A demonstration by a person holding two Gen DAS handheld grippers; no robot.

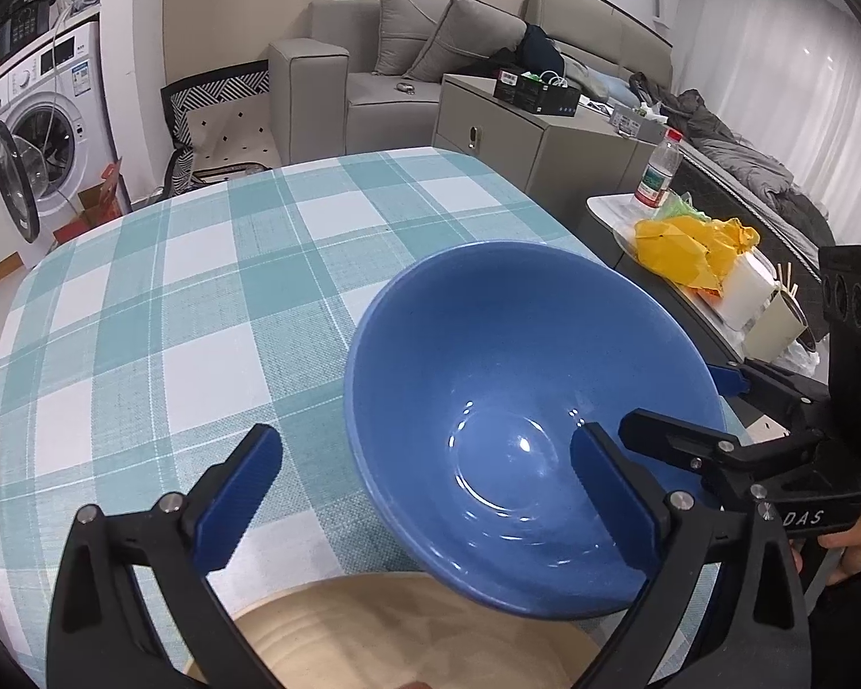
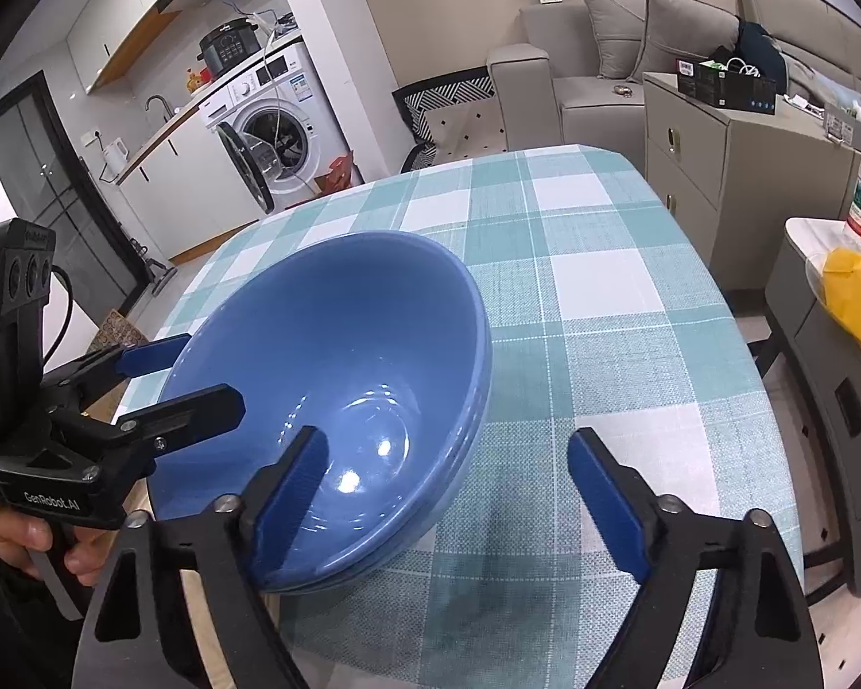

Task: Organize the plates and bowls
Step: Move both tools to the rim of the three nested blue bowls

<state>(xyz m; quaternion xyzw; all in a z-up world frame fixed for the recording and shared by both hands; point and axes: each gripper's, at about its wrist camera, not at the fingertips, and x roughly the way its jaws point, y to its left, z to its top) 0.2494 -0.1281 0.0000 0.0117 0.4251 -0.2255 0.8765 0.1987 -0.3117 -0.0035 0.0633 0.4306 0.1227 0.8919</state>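
A deep blue bowl (image 1: 505,402) (image 2: 338,379) stands on the teal checked tablecloth (image 1: 189,310) (image 2: 591,298), and its lower rim looks doubled, as if nested in another blue bowl. Its near edge overlaps a pale wooden plate (image 1: 384,626). My left gripper (image 1: 425,442) (image 2: 209,370) is open and straddles the bowl's wall, one finger inside and one over the cloth. My right gripper (image 2: 448,439) (image 1: 680,402) is open too. Its left finger (image 2: 293,494) is inside the bowl and its right finger (image 2: 602,494) stands clear of the outer wall.
A low side table (image 1: 608,212) to the right carries a yellow bag (image 1: 694,247) and a water bottle (image 1: 657,169). A grey cabinet (image 2: 735,172) and a sofa (image 1: 396,74) lie beyond the table's far edge. A washing machine (image 2: 281,120) stands at the far left.
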